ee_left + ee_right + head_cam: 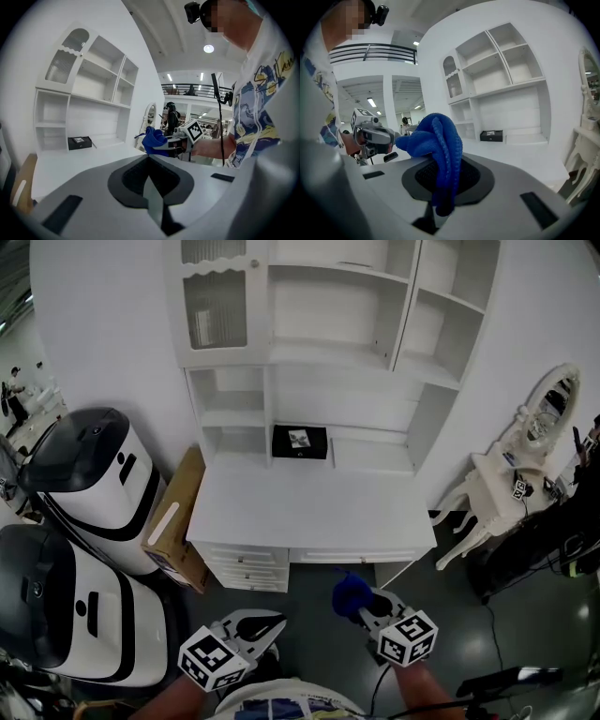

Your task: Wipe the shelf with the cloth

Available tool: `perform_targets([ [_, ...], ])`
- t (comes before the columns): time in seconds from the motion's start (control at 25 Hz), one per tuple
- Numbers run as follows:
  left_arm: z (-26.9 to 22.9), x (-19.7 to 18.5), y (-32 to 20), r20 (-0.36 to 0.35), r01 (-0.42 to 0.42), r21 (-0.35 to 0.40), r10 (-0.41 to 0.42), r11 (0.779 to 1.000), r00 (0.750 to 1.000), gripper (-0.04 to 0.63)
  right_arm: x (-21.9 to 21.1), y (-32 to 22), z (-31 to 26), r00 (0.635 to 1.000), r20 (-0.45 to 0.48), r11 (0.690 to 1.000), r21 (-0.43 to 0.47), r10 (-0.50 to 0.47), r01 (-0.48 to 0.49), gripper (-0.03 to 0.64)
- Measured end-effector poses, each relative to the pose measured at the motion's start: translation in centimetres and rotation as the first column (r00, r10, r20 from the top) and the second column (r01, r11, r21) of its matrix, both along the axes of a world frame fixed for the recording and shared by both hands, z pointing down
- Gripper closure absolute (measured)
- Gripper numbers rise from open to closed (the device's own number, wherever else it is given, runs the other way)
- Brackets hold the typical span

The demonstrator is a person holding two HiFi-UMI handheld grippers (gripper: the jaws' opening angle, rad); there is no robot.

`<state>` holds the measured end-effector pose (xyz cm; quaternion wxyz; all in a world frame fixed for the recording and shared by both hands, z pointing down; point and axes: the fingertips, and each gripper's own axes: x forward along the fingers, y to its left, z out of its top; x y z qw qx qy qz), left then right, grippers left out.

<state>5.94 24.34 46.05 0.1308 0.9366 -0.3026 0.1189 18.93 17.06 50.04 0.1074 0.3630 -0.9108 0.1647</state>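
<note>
One blue cloth (437, 145) clenched in the right tool (367, 607); left tool (267, 627) seemingly clenched, empty.

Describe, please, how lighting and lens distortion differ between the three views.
Head view: even bright light, the white shelf unit nearly washed out, edges bowed. Left gripper view: strong fisheye, dark corners, a glaring ceiling lamp. Right gripper view: same fisheye, blue cloth sharp.
</note>
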Motion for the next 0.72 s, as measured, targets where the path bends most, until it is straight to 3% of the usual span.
perform_targets([
  [0.32,-2.2,-2.7,-10.1,-0.034,-0.041,0.049,0.043,0.998,0.999,0.592,-2.9,-11.7,-4.6,0.999,-0.032,0.995,0.093,0.040,-0.037,0.549],
  [0.72,-3.3,-9.2,-19.8,-0.041,-0.035,0.086,0.039,0.996,0.998,0.592,-10.7,-26.3,-10.1,0.999,-0.001,0.975,0.217,0.048,-0.047,0.549],
])
